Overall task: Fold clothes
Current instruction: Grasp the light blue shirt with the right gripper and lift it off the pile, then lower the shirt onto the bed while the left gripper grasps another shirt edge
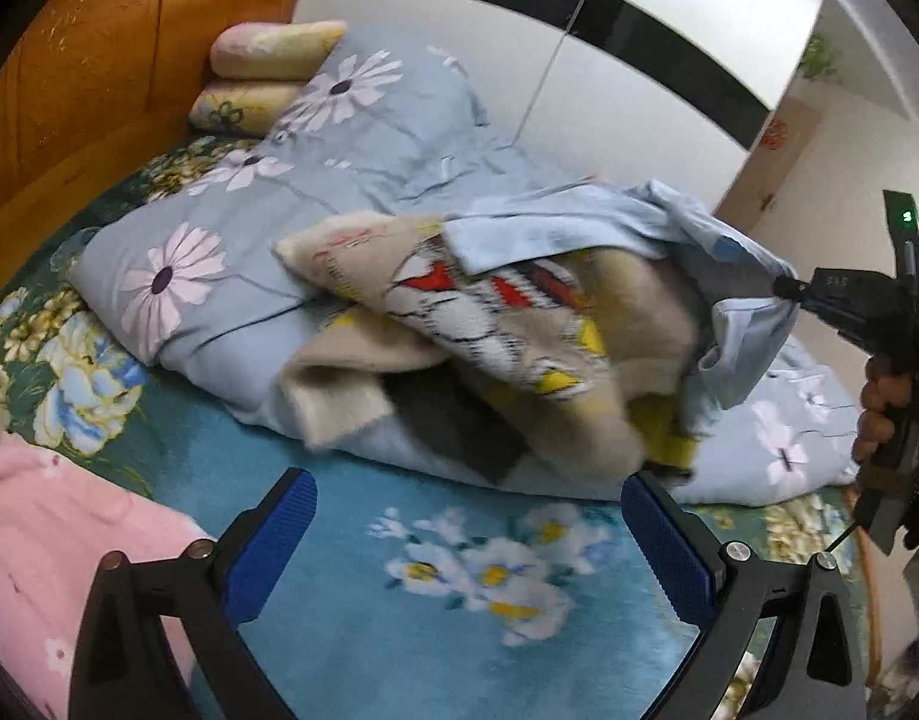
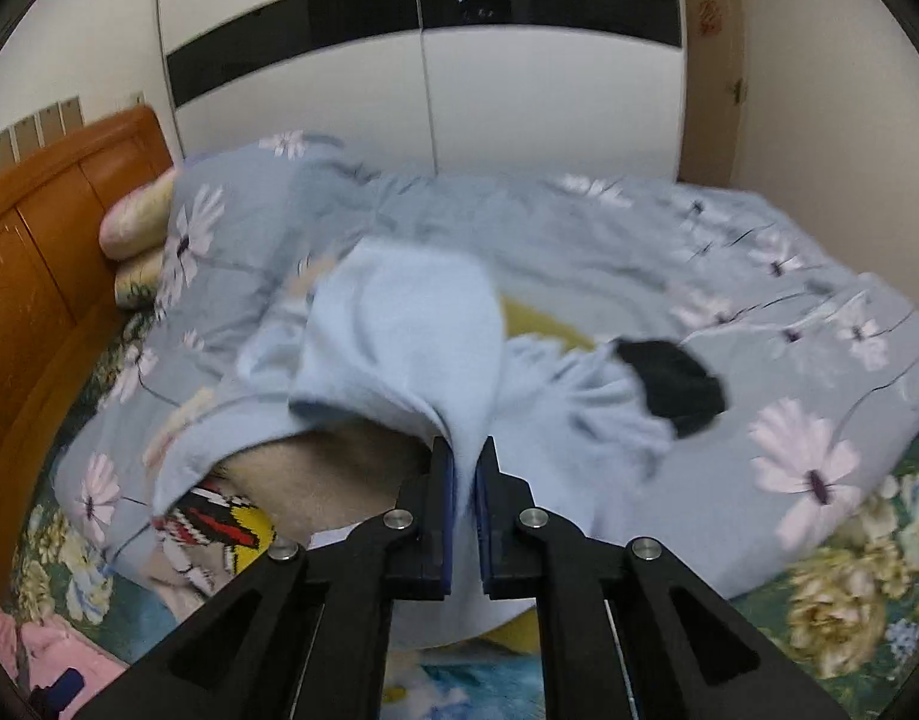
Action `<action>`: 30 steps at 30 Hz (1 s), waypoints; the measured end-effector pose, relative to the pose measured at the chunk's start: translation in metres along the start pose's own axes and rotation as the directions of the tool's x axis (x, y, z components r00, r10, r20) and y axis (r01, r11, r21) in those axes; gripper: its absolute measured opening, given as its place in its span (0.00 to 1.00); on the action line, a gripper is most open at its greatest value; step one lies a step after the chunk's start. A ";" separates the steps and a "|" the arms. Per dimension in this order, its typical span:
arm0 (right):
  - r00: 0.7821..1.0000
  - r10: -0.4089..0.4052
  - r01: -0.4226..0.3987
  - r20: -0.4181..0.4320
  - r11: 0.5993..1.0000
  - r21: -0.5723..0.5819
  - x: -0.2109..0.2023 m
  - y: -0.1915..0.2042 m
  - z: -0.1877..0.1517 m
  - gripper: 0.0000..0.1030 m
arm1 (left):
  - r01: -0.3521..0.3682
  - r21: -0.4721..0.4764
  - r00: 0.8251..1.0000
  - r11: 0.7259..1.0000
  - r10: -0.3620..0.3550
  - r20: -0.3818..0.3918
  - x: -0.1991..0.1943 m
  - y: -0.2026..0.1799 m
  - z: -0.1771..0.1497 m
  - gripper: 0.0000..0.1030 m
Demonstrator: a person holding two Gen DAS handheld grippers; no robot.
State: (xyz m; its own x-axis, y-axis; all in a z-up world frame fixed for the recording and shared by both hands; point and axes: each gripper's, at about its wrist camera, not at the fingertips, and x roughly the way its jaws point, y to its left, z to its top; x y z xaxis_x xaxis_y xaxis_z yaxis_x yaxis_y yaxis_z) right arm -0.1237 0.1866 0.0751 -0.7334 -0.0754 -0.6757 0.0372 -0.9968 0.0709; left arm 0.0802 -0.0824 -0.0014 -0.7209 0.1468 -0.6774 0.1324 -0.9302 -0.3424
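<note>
light-blue garment (image 2: 399,336) motion-blurred; beige blanket (image 2: 339,474) mostly hidden beneath it; pink cloth (image 1: 45,546) cut off by edge

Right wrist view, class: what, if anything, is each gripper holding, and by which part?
The right gripper is shut on the pale blue cloth garment, pinching a bunched edge. The left gripper is open and holds nothing.

The headboard (image 1: 99,60) is glossy varnished wood. The quilt (image 1: 351,138) is smooth matt cotton, the blanket (image 1: 507,324) fuzzy fleece (blurred here). The wardrobe (image 2: 519,90) looks glossy. The left fingers (image 1: 279,546) carry ribbed blue rubber on matt black plastic.
</note>
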 end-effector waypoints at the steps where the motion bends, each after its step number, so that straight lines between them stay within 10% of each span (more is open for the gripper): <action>1: 0.999 -0.024 0.024 0.024 1.000 -0.018 -0.018 -0.002 0.004 0.05 | 0.009 0.028 1.000 1.000 -0.009 0.011 -0.008 -0.007 -0.002 1.00; 10: 0.969 -0.087 0.108 0.230 0.991 -0.084 -0.194 -0.009 0.015 0.05 | 0.095 0.123 0.990 0.988 -0.106 0.091 -0.088 -0.040 -0.025 1.00; 21: 0.867 -0.010 0.096 0.498 0.984 -0.148 -0.407 -0.016 -0.035 0.05 | 0.228 0.233 0.961 0.945 -0.257 0.102 -0.161 -0.074 -0.054 1.00; 24: 0.903 -0.011 0.082 0.429 0.986 -0.148 -0.401 -0.035 -0.055 0.06 | 0.254 0.240 0.960 0.937 -0.275 0.059 -0.163 -0.083 -0.064 1.00; 30: 0.993 -0.116 0.118 0.030 0.990 -0.083 -0.281 -0.092 -0.143 0.06 | 0.252 0.293 0.968 0.922 -0.245 -0.060 -0.142 -0.106 -0.094 1.00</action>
State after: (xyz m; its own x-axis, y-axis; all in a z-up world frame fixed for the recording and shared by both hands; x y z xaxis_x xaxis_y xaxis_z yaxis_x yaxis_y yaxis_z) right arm 0.1761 0.2961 0.1533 -0.7529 0.0412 -0.6569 0.0069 -0.9975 -0.0705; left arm 0.2325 0.0272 0.0699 -0.6889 0.3902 -0.6108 -0.2584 -0.9196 -0.2960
